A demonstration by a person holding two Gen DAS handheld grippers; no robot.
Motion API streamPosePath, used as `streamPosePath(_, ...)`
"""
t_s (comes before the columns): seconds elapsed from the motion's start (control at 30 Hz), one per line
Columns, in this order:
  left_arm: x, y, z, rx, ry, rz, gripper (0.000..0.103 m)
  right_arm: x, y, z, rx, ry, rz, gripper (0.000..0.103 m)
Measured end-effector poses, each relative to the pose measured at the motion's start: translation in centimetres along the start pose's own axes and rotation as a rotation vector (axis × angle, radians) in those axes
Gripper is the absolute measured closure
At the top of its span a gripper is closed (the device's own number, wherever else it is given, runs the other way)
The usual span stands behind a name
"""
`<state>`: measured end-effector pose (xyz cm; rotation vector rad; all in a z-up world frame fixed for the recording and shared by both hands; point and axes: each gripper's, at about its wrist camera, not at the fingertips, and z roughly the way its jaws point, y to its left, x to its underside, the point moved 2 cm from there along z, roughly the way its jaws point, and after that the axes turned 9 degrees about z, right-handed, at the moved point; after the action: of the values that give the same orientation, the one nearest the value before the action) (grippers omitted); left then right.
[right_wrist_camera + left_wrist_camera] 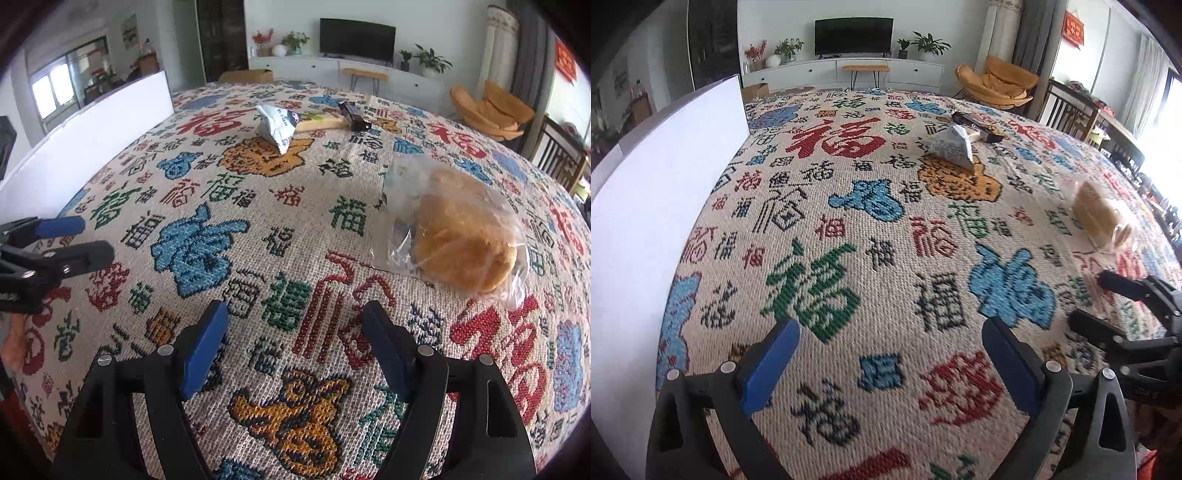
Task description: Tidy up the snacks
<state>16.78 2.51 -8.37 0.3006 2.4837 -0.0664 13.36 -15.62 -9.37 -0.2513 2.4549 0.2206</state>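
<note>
Ahead of the right claw (pixel 291 347) and a little to its right lies a clear bag of golden pastry (pixel 458 236), near its fingers but not between them. Both claws hover over a table covered with a woven cloth (pixel 849 229) full of coloured characters. The right claw stands wide open with nothing between its blue pads (pixel 203 350). The left claw (pixel 890 360) is spread just as wide and also holds nothing; only patterned cloth shows between its fingers.

Farther ahead of both claws, toward the far edge of the table, three more snacks sit close together: a white crumpled packet (pixel 279 125), a pale yellow bar (pixel 321 122) just behind it and touching it, and a dark wrapper (pixel 354 116) beside that. To the left of the left claw a white board (pixel 665 206) stands upright along the table's side; whether it is the wall of a box I cannot tell.

Judging by this, the organizing has hardly begun. All four snacks lie loose on the cloth, none gathered or placed anywhere, and no claw has gripped one. The pastry bag looks like the likeliest first pick for the right claw, with the far cluster left for afterward.
</note>
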Motion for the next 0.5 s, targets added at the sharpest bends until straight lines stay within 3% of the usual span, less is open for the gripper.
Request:
streamPosePath(0.13, 0.24, -0.38, 0.68, -0.044, -0.003, 0.035, 0.004, 0.04, 0.0, -0.11, -0.001, 0.0, 0.001, 0.024)
streamPosePath(0.5, 0.0, 0.06, 1.25, -0.04, 0.008, 0.024, 0.0, -0.07, -0.11, 0.13, 0.001, -0.001, 0.001, 0.023)
